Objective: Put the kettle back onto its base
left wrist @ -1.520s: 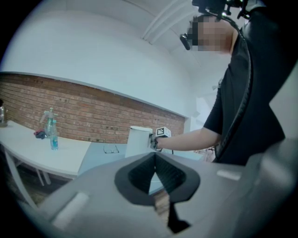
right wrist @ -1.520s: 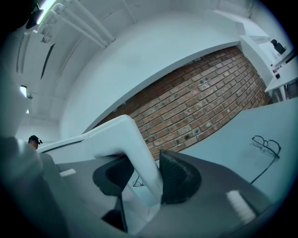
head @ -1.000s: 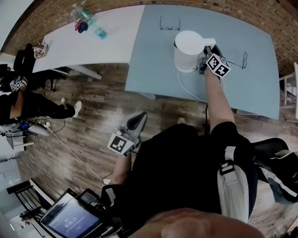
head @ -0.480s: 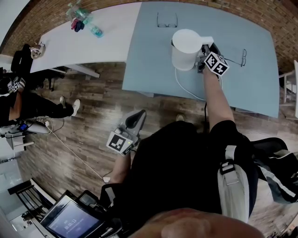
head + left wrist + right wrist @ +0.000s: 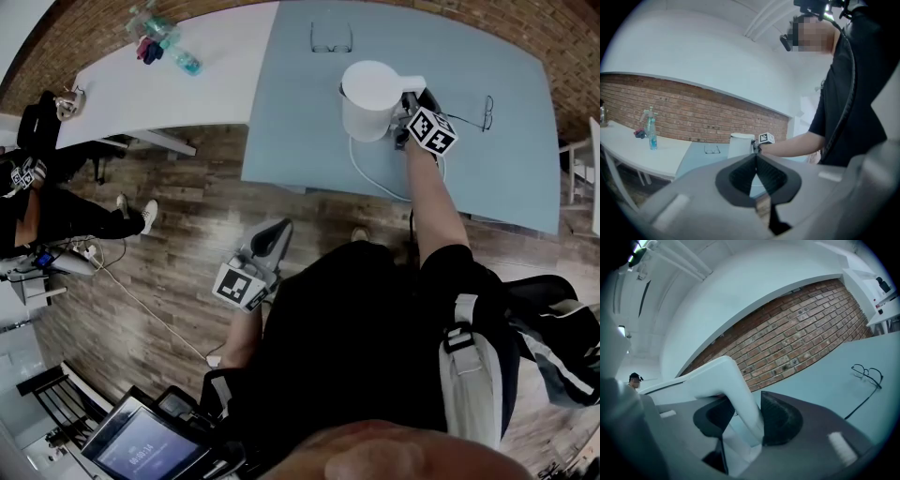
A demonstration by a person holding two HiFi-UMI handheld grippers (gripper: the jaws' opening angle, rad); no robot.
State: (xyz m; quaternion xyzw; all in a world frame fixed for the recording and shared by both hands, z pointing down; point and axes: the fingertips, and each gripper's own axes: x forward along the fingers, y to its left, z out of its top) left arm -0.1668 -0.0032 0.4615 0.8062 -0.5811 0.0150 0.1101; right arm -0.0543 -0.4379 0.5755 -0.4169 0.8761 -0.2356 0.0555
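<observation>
Kettle: white cylindrical plastic kettle on the light-blue tabletop; right gripper clamps it from the right.
Behind kettle: wire-framed spectacles.
Right of kettle: second spectacles.
Before table: left gripper, over the wood-plank floor.

No text can be read for certain. The screen below the left hand-held gripper shows pale digits, too blurred to read. Its cube bears only black-and-white square markers, as does that of the right hand-held gripper.

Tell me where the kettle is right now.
Head view, upper centre: the kettle is on the light blue table, its handle in the jaws of the right gripper, with glasses just beyond it.
</observation>
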